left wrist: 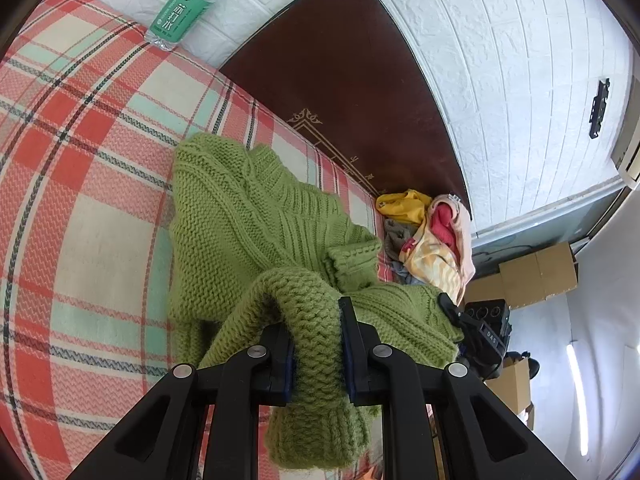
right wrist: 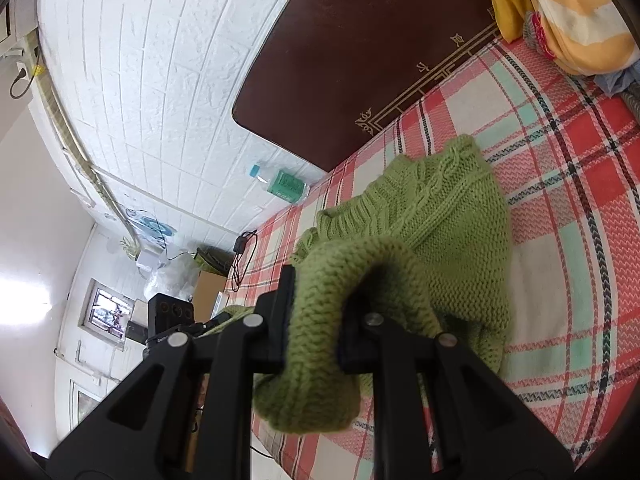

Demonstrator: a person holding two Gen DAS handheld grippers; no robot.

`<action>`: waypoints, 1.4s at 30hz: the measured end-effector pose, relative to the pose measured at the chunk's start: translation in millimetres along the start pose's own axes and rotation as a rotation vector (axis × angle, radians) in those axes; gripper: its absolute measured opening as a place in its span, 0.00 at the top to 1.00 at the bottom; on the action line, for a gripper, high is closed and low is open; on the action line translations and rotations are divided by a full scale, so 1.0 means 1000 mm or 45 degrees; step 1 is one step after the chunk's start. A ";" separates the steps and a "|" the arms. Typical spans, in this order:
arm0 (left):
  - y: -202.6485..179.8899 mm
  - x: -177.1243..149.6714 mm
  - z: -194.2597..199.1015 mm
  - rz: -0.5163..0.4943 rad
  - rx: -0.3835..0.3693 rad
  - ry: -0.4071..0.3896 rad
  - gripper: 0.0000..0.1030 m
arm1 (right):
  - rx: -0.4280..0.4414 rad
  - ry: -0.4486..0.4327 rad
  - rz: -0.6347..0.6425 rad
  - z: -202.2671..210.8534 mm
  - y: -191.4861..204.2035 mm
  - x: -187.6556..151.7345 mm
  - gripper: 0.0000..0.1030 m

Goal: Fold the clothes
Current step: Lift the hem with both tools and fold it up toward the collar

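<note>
A green knitted sweater (left wrist: 248,216) lies on the red plaid bedspread (left wrist: 80,200). My left gripper (left wrist: 318,344) is shut on a thick fold of one sleeve, whose ribbed cuff hangs below the fingers. My right gripper (right wrist: 316,320) is shut on the other sleeve of the same sweater (right wrist: 452,216), its cuff also hanging down. Both sleeves are lifted a little above the bed (right wrist: 560,160). The other gripper shows at the right in the left wrist view (left wrist: 484,332) and at the left in the right wrist view (right wrist: 172,320).
A dark brown headboard (left wrist: 348,68) stands against the white brick wall. A pile of yellow, pink and red clothes (left wrist: 428,232) lies at the head of the bed. A green-labelled water bottle (left wrist: 184,4) lies by the wall. Cardboard boxes (left wrist: 536,276) stand beside the bed.
</note>
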State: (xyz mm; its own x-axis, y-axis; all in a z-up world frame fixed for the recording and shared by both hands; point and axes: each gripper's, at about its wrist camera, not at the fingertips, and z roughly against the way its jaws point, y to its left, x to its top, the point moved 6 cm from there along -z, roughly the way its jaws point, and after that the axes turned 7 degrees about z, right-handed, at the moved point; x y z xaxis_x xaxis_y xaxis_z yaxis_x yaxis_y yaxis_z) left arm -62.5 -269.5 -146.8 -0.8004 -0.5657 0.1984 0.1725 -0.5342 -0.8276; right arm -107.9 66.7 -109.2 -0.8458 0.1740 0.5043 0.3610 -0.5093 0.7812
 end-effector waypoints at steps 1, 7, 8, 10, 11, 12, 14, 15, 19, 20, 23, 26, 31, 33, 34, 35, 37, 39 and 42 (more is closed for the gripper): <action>-0.001 0.001 -0.001 -0.001 0.004 0.002 0.84 | -0.002 0.002 -0.005 -0.001 -0.001 0.001 0.81; -0.001 0.012 -0.009 -0.008 0.023 0.011 0.84 | -0.018 0.005 -0.037 -0.007 -0.011 0.005 0.81; -0.001 0.013 -0.010 -0.009 0.025 0.012 0.84 | -0.018 0.004 -0.045 -0.009 -0.013 0.006 0.81; 0.001 0.016 -0.013 -0.005 0.028 0.016 0.84 | -0.018 0.005 -0.060 -0.011 -0.017 0.007 0.81; 0.001 0.018 -0.015 -0.003 0.030 0.017 0.84 | -0.017 0.007 -0.067 -0.012 -0.019 0.008 0.81; 0.003 0.019 -0.016 0.001 0.033 0.018 0.84 | -0.018 0.009 -0.073 -0.014 -0.020 0.009 0.81; 0.005 0.021 -0.019 0.010 0.037 0.020 0.84 | -0.020 0.013 -0.084 -0.018 -0.024 0.011 0.80; 0.007 0.022 -0.020 0.016 0.038 0.019 0.84 | -0.022 0.016 -0.084 -0.020 -0.025 0.012 0.80; 0.014 0.026 -0.023 0.048 0.040 0.016 0.83 | -0.026 0.025 -0.097 -0.027 -0.030 0.015 0.79; 0.016 0.027 -0.025 0.056 0.041 0.016 0.83 | -0.030 0.028 -0.103 -0.029 -0.031 0.016 0.79; 0.020 0.029 -0.028 0.075 0.043 0.016 0.83 | -0.043 0.035 -0.117 -0.034 -0.035 0.018 0.78; 0.022 0.031 -0.031 0.087 0.044 0.018 0.82 | -0.056 0.041 -0.134 -0.037 -0.041 0.020 0.78; 0.024 0.037 -0.034 0.107 0.038 0.018 0.78 | -0.077 0.045 -0.167 -0.042 -0.051 0.022 0.77; 0.025 0.039 -0.035 0.110 0.038 0.016 0.78 | -0.084 0.047 -0.174 -0.044 -0.055 0.022 0.77; 0.025 0.040 -0.036 0.110 0.039 0.016 0.78 | -0.088 0.048 -0.176 -0.045 -0.056 0.022 0.77; 0.026 0.040 -0.036 0.110 0.040 0.017 0.77 | -0.092 0.050 -0.181 -0.045 -0.057 0.022 0.77; 0.027 0.041 -0.037 0.113 0.038 0.019 0.77 | -0.099 0.053 -0.185 -0.046 -0.059 0.022 0.76; 0.027 0.043 -0.037 0.126 0.022 0.019 0.75 | -0.103 0.050 -0.194 -0.047 -0.061 0.024 0.74; 0.027 0.045 -0.037 0.144 -0.017 0.018 0.72 | -0.108 0.047 -0.195 -0.048 -0.062 0.026 0.73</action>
State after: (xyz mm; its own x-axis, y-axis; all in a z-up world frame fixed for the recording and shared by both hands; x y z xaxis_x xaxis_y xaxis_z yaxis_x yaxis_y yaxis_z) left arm -114.6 -286.3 -179.8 -0.7840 -0.6132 0.0960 0.2547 -0.4589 -0.8512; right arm -171.7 62.6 -162.2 -0.9029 0.2248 0.3665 0.1935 -0.5487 0.8133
